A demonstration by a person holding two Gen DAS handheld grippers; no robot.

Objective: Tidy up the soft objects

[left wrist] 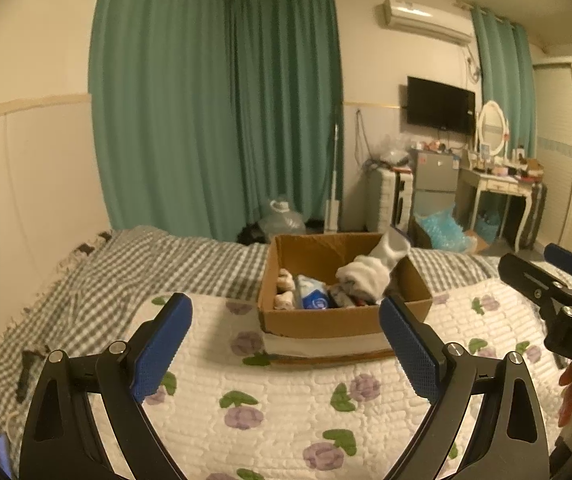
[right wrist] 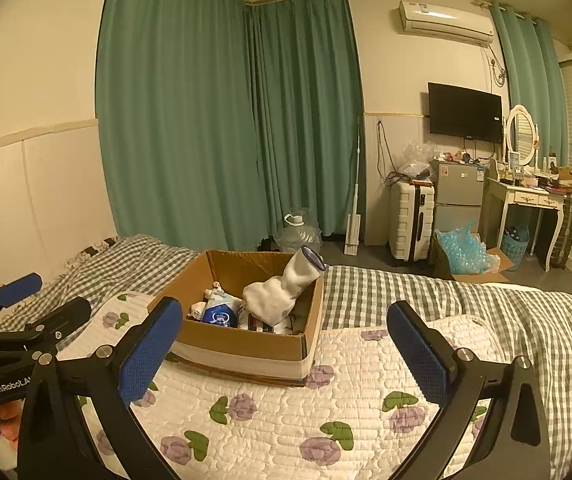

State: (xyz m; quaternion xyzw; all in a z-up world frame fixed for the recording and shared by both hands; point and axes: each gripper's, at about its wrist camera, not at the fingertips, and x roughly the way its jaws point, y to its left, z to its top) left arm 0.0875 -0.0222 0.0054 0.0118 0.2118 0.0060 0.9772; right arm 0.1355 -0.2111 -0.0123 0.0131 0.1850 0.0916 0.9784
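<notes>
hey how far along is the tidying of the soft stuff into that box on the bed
Mostly done, it seems: the cardboard box already holds a white sock, a blue tissue pack and other soft items. Nothing is in hand; left gripper and right gripper are open and empty. No loose items show on the floral quilt.

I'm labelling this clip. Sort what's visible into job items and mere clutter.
Job items:
cardboard box on the bed
white sock sticking out of the box
blue-and-white packet in the box

Clutter:
white suitcase
mini fridge
dressing table
TV
water jug
</notes>
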